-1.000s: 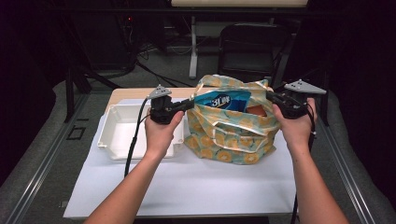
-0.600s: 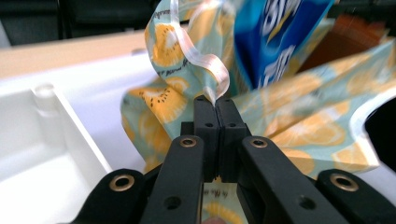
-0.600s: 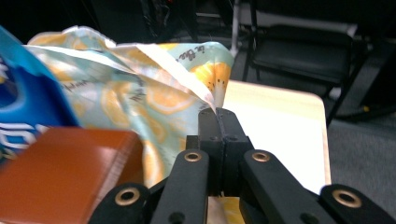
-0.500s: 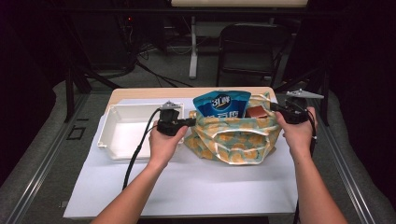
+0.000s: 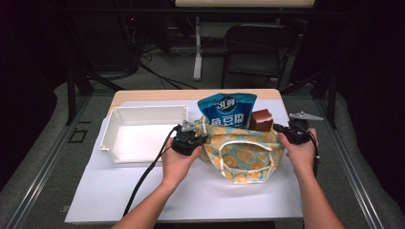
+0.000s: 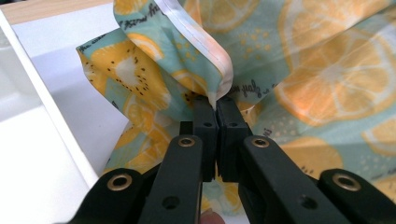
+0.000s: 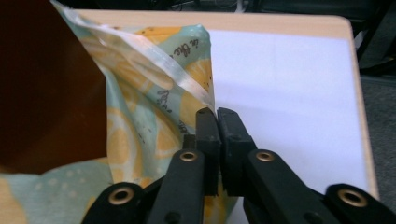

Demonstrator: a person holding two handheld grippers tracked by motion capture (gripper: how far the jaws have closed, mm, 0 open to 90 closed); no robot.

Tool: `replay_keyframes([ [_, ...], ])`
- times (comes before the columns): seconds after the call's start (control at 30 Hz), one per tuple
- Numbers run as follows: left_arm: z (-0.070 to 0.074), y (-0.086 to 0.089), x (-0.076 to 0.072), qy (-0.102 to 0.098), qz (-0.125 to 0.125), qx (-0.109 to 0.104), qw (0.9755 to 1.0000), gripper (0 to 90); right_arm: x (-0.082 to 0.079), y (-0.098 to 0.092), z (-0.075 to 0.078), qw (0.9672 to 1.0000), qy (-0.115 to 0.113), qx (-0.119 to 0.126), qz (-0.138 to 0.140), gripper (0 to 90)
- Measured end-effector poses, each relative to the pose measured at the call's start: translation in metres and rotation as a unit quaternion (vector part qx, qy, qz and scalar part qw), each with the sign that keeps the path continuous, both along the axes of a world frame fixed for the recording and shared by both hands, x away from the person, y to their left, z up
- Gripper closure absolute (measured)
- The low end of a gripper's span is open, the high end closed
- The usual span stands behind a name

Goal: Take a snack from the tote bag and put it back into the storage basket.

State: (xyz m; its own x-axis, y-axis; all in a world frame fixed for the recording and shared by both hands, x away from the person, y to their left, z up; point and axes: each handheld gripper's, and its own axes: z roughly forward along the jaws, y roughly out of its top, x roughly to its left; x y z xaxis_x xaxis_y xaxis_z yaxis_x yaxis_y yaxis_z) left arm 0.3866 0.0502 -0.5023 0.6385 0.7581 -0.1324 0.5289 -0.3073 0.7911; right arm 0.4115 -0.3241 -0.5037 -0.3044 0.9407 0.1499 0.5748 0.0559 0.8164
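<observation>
The left gripper [image 5: 200, 139] is clamped on the near left rim of the lemon-print bag [image 5: 243, 155], its jaws pressed together on the white-piped hem. The right gripper [image 5: 282, 130] pinches the bag's right rim the same way, though whether the cloth reaches past its pad tips is hard to tell from its own view. The bag sits mid-table on the white mat [image 5: 191, 195], with open mat in front and to the right up to the table edge. Just left of the bag lies a white tray [image 5: 114, 138], its wall close to the left gripper. Inside the bag stand a blue snack pouch [image 5: 227, 109] and a brown box [image 5: 261, 120]. Beyond the table stands a chair [image 5: 258, 47].
</observation>
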Motion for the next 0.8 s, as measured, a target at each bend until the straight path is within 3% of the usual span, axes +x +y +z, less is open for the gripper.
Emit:
replay_keyframes([
  [0.07, -0.004, -0.002, 0.0, -0.003, 0.002, 0.009, 1.0, 83.9, -0.003, 0.002, -0.005, 1.0, -0.008, 0.001, 0.004, 74.0],
  [0.1, -0.004, -0.002, 0.0, -0.003, 0.002, 0.009, 1.0, 81.3, -0.003, 0.002, -0.005, 1.0, -0.008, 0.001, 0.004, 74.0],
  [0.13, -0.003, -0.001, -0.001, -0.003, 0.001, 0.006, 1.0, 77.4, -0.007, 0.001, -0.001, 0.9995, -0.023, 0.019, 0.007, 67.4],
  [0.17, -0.002, 0.001, -0.003, -0.006, 0.006, -0.003, 1.0, 77.4, -0.007, 0.001, -0.001, 0.9995, -0.023, 0.019, 0.007, 67.4],
  [0.2, 0.0, 0.004, -0.004, -0.014, 0.012, -0.009, 0.9998, 68.6, -0.015, -0.002, 0.007, 0.9988, -0.045, 0.02, 0.001, 61.9],
  [0.23, 0.003, 0.007, -0.006, -0.019, 0.014, -0.015, 0.9996, 66.4, -0.02, -0.003, 0.011, 0.9982, -0.056, 0.023, 0.0, 61.3],
  [0.27, 0.006, 0.01, -0.008, -0.024, 0.013, -0.022, 0.9994, 66.4, -0.02, -0.003, 0.011, 0.9982, -0.056, 0.023, 0.0, 61.3],
  [0.4, 0.021, 0.023, -0.015, -0.04, 0.013, -0.053, 0.9977, 60.6, -0.041, -0.007, 0.026, 0.9952, -0.092, 0.033, 0.001, 54.1],
  [0.43, 0.028, 0.028, -0.02, -0.051, 0.02, -0.067, 0.9963, 57.2, -0.051, -0.007, 0.03, 0.9936, -0.108, 0.035, 0.004, 50.6],
  [0.6, 0.039, 0.034, -0.027, -0.061, 0.026, -0.09, 0.9938, 50.5, -0.068, -0.008, 0.036, 0.9898, -0.134, 0.049, -0.008, 41.9],
  [0.63, 0.04, 0.035, -0.029, -0.063, 0.022, -0.09, 0.9937, 49.3, -0.077, -0.01, 0.037, 0.986, -0.15, 0.072, -0.018, 39.4],
  [0.73, 0.041, 0.03, -0.036, -0.071, 0.005, -0.097, 0.9928, 48.5, -0.09, -0.012, 0.036, 0.9868, -0.133, 0.091, -0.015, 38.5],
  [0.77, 0.04, 0.026, -0.039, -0.068, -0.006, -0.097, 0.9929, 47.1, -0.096, -0.01, 0.036, 0.9934, -0.089, 0.067, 0.026, 33.1],
  [0.8, 0.036, 0.018, -0.041, -0.058, -0.024, -0.112, 0.9918, 46.1, -0.098, -0.004, 0.032, 0.9933, -0.1, 0.057, 0.009, 31.4],
])
